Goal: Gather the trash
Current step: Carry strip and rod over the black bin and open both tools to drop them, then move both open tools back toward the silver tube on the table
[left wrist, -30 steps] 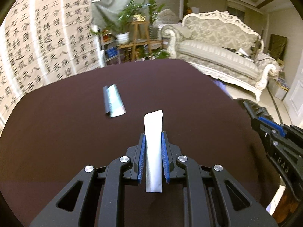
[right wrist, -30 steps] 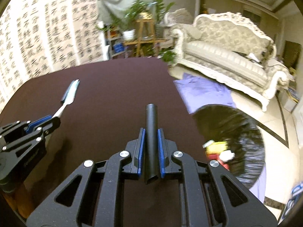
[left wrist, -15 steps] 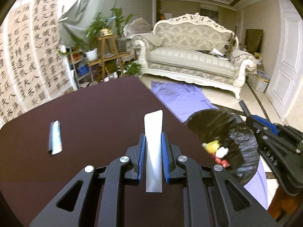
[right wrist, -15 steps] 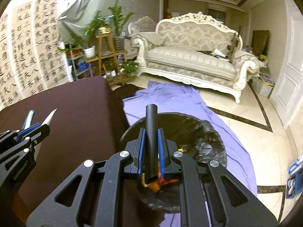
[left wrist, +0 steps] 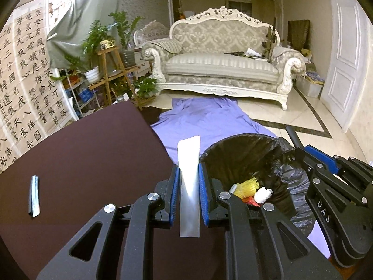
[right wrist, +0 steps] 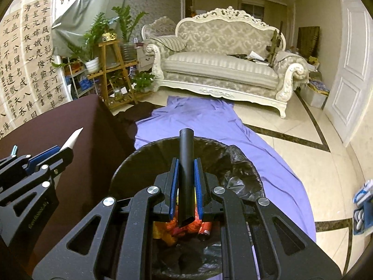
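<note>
My left gripper point(left wrist: 188, 175) is shut on a flat white strip point(left wrist: 188, 163) and holds it at the table's right edge, beside the trash bin point(left wrist: 233, 144). My right gripper point(right wrist: 186, 170) is shut on a black tube point(right wrist: 186, 163) and holds it above the bin point(right wrist: 144, 156), which is lined with a black bag and holds yellow, red and white trash. A blue-silver wrapper point(left wrist: 35, 196) lies on the dark brown table point(left wrist: 81, 151) at the left. The right gripper shows in the left wrist view point(left wrist: 300, 149), and the left gripper in the right wrist view point(right wrist: 63, 150).
A purple cloth point(right wrist: 209, 121) lies on the tiled floor under the bin. A cream sofa point(left wrist: 221, 70) stands behind. A plant stand point(left wrist: 112, 70) and a calligraphy wall point(left wrist: 23, 81) are at the left. A white door point(left wrist: 345, 58) is at the right.
Both grippers have swung right, away from the table toward the bin. The right gripper is now over the bin's opening. The wrapper on the table has slid to the far left of view.
</note>
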{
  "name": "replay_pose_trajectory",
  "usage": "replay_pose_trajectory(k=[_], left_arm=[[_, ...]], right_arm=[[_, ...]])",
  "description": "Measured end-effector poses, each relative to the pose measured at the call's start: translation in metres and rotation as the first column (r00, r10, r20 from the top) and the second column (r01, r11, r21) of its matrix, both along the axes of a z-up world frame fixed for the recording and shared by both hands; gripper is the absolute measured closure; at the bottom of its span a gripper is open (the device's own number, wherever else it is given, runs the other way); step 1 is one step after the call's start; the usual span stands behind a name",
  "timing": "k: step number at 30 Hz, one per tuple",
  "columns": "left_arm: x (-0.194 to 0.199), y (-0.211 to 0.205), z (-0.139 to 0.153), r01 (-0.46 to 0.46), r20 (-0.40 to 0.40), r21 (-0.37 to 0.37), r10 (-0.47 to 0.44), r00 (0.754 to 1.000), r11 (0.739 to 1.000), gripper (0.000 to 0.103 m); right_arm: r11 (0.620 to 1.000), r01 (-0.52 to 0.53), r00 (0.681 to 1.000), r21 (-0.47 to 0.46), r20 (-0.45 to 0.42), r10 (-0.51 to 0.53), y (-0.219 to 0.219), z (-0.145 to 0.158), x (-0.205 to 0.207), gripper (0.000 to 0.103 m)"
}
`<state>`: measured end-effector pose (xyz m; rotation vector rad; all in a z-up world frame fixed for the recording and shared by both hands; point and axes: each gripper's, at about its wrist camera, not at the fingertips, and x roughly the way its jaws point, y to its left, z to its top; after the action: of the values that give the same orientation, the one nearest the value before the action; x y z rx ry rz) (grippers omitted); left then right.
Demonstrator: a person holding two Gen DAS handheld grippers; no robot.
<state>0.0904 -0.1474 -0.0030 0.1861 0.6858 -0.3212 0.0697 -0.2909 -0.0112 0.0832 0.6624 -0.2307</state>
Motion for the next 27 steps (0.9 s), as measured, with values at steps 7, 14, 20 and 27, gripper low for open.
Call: replay_pose_trajectory(k=[7,14,20,27], left_arm=[[0.014,-0.021,-0.008,0.015,-0.013,0.030,-0.014,1.000,0.999,0.085],[0.017,-0.027,-0.013,0.023,-0.034,0.041,-0.022,0.999,0.999,0.064],[0.017,-0.025,-0.013,0.013,-0.023,0.043,-0.012,1.000,0.999,0.042],[0.015,-0.023,-0.013,0.007,-0.021,0.039,-0.006,1.000,0.999,0.034]], right_arm=[[1.000,0.021,1.000,0.014,-0.022,-0.021,-0.014,-0.011,0.008,0.090],[0.998,0.054,0.998,0.021,-0.021,-0.053,-0.021,-0.014,0.007,0.076],[0.997,0.069,0.997,0.021,-0.017,-0.069,-0.024,-0.013,0.003,0.073],[0.997,0.080,0.997,0.010,-0.003,-0.080,-0.024,-0.009,-0.001,0.064]])
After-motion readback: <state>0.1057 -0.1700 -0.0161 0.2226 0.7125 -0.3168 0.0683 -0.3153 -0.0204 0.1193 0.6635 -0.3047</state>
